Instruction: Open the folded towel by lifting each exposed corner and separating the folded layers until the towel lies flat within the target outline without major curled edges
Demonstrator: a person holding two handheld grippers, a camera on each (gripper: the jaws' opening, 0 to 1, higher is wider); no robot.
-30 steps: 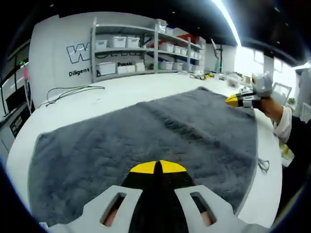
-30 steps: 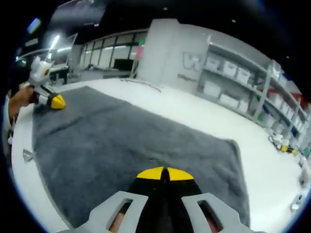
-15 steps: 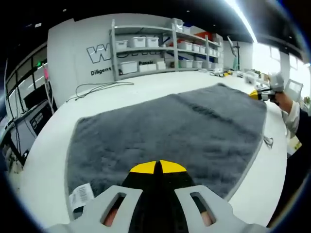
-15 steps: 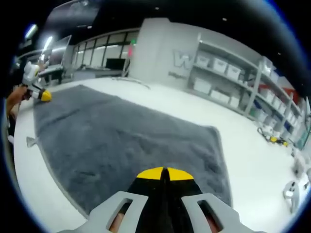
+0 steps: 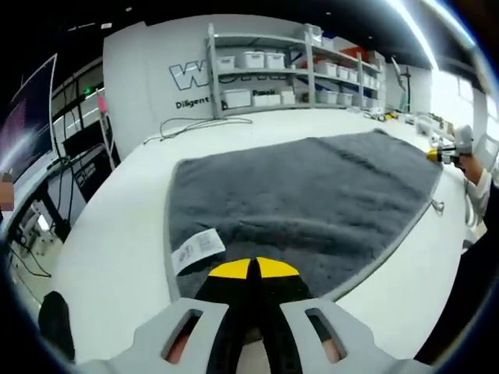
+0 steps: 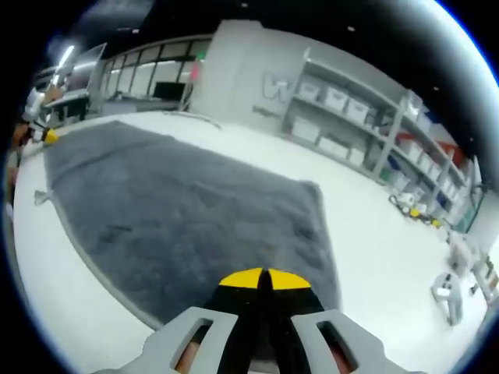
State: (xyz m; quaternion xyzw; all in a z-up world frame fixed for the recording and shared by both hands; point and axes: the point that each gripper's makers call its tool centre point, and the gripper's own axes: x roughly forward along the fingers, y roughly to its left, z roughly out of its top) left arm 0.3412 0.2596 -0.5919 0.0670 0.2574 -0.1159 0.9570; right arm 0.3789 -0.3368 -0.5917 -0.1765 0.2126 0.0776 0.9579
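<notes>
Left gripper [image 5: 251,269]: two black jaws tipped with yellow, pressed together along a thin centre seam, rising from a pale grey body with two slanted oval slots. Right gripper [image 6: 265,279]: the same build, black jaws with yellow tips and a pale grey slotted body. In the left gripper view, a white sleeve cuff [image 5: 475,191] covers the person's wrist.
</notes>
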